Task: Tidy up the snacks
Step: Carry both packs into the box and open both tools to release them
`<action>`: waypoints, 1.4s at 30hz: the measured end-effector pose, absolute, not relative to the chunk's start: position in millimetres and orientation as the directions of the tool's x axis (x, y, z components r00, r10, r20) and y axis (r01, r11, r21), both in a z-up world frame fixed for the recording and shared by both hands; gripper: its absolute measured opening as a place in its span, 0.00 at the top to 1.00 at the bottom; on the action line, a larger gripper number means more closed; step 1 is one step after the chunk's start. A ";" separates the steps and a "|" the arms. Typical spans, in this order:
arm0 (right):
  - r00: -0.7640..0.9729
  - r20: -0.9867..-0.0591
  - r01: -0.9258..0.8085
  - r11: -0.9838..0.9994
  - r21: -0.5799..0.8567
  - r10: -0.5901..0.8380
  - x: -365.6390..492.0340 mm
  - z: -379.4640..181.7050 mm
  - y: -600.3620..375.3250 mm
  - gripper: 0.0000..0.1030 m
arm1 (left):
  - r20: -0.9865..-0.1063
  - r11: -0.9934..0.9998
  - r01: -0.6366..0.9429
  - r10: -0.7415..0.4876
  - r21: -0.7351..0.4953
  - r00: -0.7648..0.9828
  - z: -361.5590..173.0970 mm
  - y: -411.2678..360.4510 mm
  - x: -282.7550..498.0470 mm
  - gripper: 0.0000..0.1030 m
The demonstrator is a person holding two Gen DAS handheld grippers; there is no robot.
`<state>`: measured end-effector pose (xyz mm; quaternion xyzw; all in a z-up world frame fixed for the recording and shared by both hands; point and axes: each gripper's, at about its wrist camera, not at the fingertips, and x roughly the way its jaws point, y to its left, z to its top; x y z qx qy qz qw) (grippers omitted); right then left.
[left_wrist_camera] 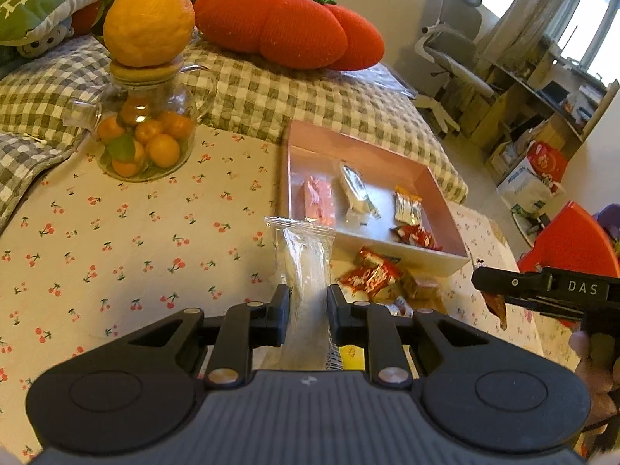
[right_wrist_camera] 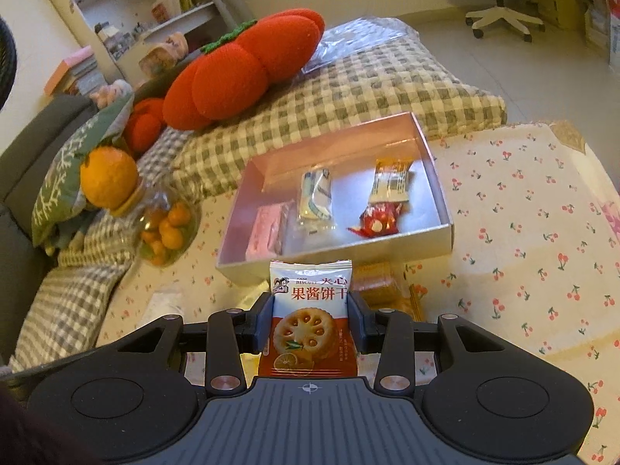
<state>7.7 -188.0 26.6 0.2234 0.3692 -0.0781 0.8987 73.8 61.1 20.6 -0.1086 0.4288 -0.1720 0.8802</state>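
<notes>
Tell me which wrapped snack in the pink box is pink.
The flat pink rectangular packet, at the box's left end beside the white-and-green wrapper; the others are white, orange or red.

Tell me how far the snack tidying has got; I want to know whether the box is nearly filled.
Four wrapped snacks already lie in the pink box. In hand: the left gripper is shut on a clear packet, and the right gripper is shut on a biscuit packet; neither is in the box yet. Left: the loose snacks on the cherry cloth in front of the box.
</notes>
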 end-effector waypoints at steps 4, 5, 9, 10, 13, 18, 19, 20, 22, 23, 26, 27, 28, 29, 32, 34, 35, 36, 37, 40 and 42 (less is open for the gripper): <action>0.729 -0.684 0.309 0.879 0.363 0.026 15.0 29.2 -192.2 0.62 | -0.707 0.917 0.205 -0.395 -0.343 0.586 21.0 54.4 81.7 0.82; 0.732 -0.680 0.312 0.874 0.371 0.027 16.8 29.0 -193.8 0.62 | -0.702 0.915 0.206 -0.398 -0.346 0.590 20.7 52.7 84.2 0.82; 0.745 -0.665 0.324 0.851 0.414 0.039 24.2 27.2 -201.5 0.62 | -0.691 0.905 0.216 -0.420 -0.366 0.588 17.0 41.7 97.2 0.82; 0.747 -0.663 0.328 0.845 0.421 0.040 26.9 26.0 -203.7 0.62 | -0.688 0.905 0.218 -0.421 -0.366 0.591 16.0 38.7 100.2 0.82; 0.755 -0.654 0.335 0.836 0.435 0.038 33.4 21.9 -209.4 0.62 | -0.673 0.903 0.218 -0.423 -0.370 0.607 12.0 29.4 113.1 0.82; 0.766 -0.642 0.357 0.811 0.463 0.029 44.5 10.2 -226.2 0.62 | -0.660 0.900 0.191 -0.421 -0.393 0.622 8.0 17.8 134.4 0.82; 0.768 -0.640 0.364 0.804 0.470 0.027 46.4 8.4 -230.0 0.62 | -0.659 0.900 0.192 -0.420 -0.391 0.624 7.4 14.1 139.8 0.82; 0.771 -0.636 0.366 0.797 0.481 0.030 48.8 7.0 -234.5 0.62 | -0.661 0.902 0.194 -0.417 -0.386 0.624 6.8 11.8 145.2 0.82; 0.783 -0.621 0.364 0.782 0.505 0.037 53.9 5.7 -242.9 0.62 | -0.665 0.910 0.189 -0.400 -0.368 0.631 5.7 4.0 158.8 0.82; 0.787 -0.616 0.368 0.775 0.514 0.035 58.3 5.3 -248.3 0.62 | -0.665 0.913 0.188 -0.395 -0.362 0.634 5.2 0.7 164.1 0.82; 0.797 -0.603 0.373 0.768 0.521 0.022 70.3 4.4 -259.8 0.62 | -0.676 0.925 0.195 -0.372 -0.326 0.636 2.9 -13.9 179.7 0.82; 0.800 -0.600 0.373 0.765 0.525 0.021 75.0 3.1 -263.2 0.62 | -0.680 0.933 0.198 -0.356 -0.301 0.641 1.9 -19.7 183.8 0.82; 0.801 -0.598 0.378 0.760 0.529 0.018 80.1 1.4 -267.0 0.62 | -0.683 0.939 0.203 -0.342 -0.278 0.646 0.6 -24.5 187.7 0.82; 0.800 -0.600 0.382 0.754 0.534 0.019 85.6 -0.5 -271.0 0.62 | -0.685 0.942 0.207 -0.333 -0.262 0.648 -0.7 -27.1 190.7 0.82; 0.795 -0.606 0.389 0.750 0.535 0.020 102.5 -3.6 -280.9 0.62 | -0.698 0.950 0.215 -0.311 -0.225 0.645 -6.5 -37.9 201.6 0.82; 0.790 -0.613 0.392 0.763 0.514 0.007 112.8 -4.8 -284.4 0.62 | -0.705 0.954 0.223 -0.298 -0.199 0.644 -10.9 -44.2 207.5 0.82; 0.787 -0.618 0.394 0.771 0.500 -0.001 117.4 -5.3 -285.2 0.62 | -0.707 0.955 0.227 -0.294 -0.190 0.643 -12.5 -45.9 210.7 0.82; 0.784 -0.621 0.393 0.781 0.485 -0.009 122.1 -5.8 -285.9 0.62 | -0.709 0.956 0.230 -0.291 -0.184 0.643 -14.0 -47.4 213.0 0.82; 0.780 -0.626 0.394 0.791 0.467 -0.019 127.0 -6.4 -286.1 0.62 | -0.709 0.956 0.234 -0.290 -0.179 0.642 -15.9 -48.7 215.6 0.82; 0.768 -0.639 0.400 0.815 0.420 -0.047 137.3 -9.1 -286.4 0.62 | -0.710 0.956 0.239 -0.289 -0.172 0.642 -19.9 -51.5 218.6 0.81; 0.761 -0.646 0.402 0.824 0.401 -0.057 141.8 -12.0 -286.8 0.61 | -0.712 0.956 0.243 -0.286 -0.165 0.642 -22.0 -53.1 220.6 0.81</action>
